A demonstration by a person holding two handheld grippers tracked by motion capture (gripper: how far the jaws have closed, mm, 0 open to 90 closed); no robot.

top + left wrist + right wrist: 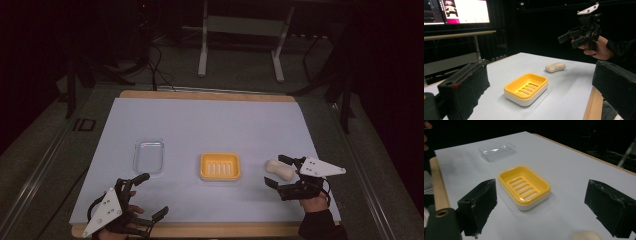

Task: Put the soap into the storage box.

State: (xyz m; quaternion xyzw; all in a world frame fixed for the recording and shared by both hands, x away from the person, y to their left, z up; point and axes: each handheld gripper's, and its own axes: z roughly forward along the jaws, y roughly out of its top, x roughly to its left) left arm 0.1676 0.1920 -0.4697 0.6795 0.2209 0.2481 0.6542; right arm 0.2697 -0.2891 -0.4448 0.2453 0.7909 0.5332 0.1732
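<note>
White sheeting covers the table (210,120), with a wooden edge showing at front and back. On it we count three small things, largest first: one clear plastic lid (148,155) to the left, one yellow soap dish (220,166) on a white base in the middle, and one pale bar of soap (280,170) to the right, each apart from the others.

We see two tongs. The right tongs (278,171) stand with jaws spread wide on either side of the soap, raised a little above the table, not yet pressing on the bar. In the right gripper view the soap shows at the bottom edge between the two black pads, with the dish beyond. The left tongs (153,196) rest near the front edge, jaws apart and holding nothing.

We judge the step in hand to be the reach for the soap. The next move calls for lowering the right tongs around the bar, closing on it gently, then carrying it to the dish.
</note>
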